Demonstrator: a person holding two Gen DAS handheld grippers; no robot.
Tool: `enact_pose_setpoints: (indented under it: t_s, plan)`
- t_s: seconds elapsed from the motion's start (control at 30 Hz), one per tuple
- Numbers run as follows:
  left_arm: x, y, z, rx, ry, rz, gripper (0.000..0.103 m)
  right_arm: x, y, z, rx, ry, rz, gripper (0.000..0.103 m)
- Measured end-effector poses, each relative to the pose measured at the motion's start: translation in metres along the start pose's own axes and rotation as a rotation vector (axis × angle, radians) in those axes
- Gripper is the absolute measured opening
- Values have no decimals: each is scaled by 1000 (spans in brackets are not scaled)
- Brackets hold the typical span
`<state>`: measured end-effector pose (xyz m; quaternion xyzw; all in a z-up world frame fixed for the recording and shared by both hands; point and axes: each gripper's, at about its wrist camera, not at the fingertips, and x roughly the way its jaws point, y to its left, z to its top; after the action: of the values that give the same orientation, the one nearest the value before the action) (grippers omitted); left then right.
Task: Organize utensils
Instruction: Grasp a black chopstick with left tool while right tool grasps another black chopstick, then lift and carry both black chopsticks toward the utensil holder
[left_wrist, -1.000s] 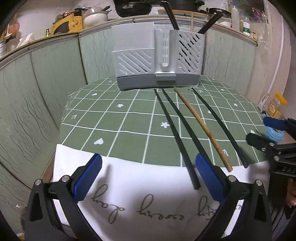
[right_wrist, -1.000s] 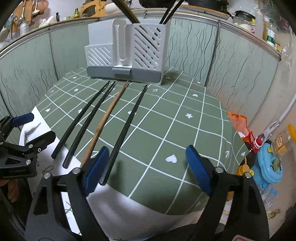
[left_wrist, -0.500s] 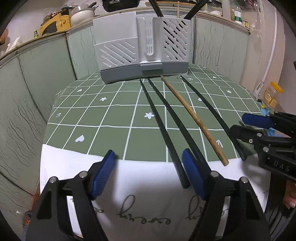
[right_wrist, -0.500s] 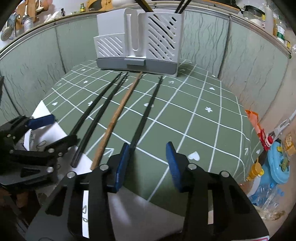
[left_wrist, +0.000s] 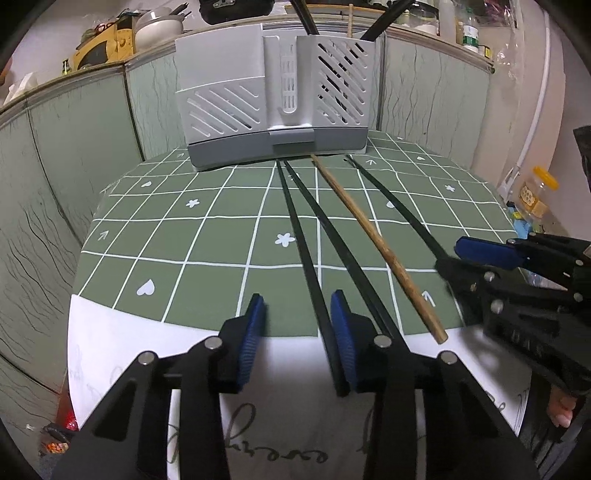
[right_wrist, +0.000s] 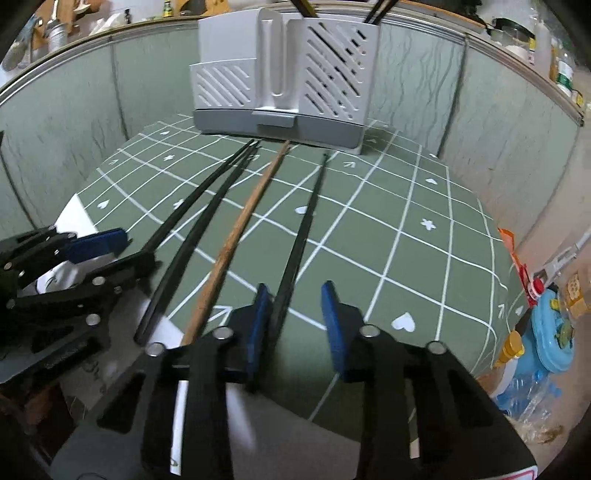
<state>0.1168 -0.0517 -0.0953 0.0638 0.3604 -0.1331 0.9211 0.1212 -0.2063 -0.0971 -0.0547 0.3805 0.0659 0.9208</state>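
Narrowing both since a second ago: left tool (left_wrist: 297, 325) straddling leftmost black chopstick (left_wrist: 301, 254), right tool (right_wrist: 293, 317) flanking rightmost black chopstick (right_wrist: 301, 236), neither pinching yet; near ends hiding behind blue pads (right_wrist: 258, 317).

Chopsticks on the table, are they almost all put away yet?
Not yet. A few sticks already stand in the grey holder. Four still lie on the green cloth: three black chopsticks and one wooden chopstick. The left claw has been closing around the leftmost black one, the right claw around the rightmost. Neither is lifted.
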Motion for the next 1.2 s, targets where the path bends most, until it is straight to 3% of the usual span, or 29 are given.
enact_pose_setpoints:
  t_s: [0.07,0.2,0.3,0.37,0.8,1.2]
  plan:
    - [0,1,0,-7,-3,1,35,1,-5,2,29,6,-17,7]
    - [0,1,1,-15,-1,-2,25,3,-10,4,49,21,-16,6]
    - [-2,-2,1,-12,0,-1,9,3,-10,4,59,26,-19,6]
    - [-3,-3,2,-17,3,2,8,2,-12,4,68,27,-7,6]
    - [-19,10,8,-62,-5,-21,8,-19,-24,4,86,15,27,6]
    - [-57,12,25,-57,-73,-42,8,-61,-36,18,88,-60,40,6]
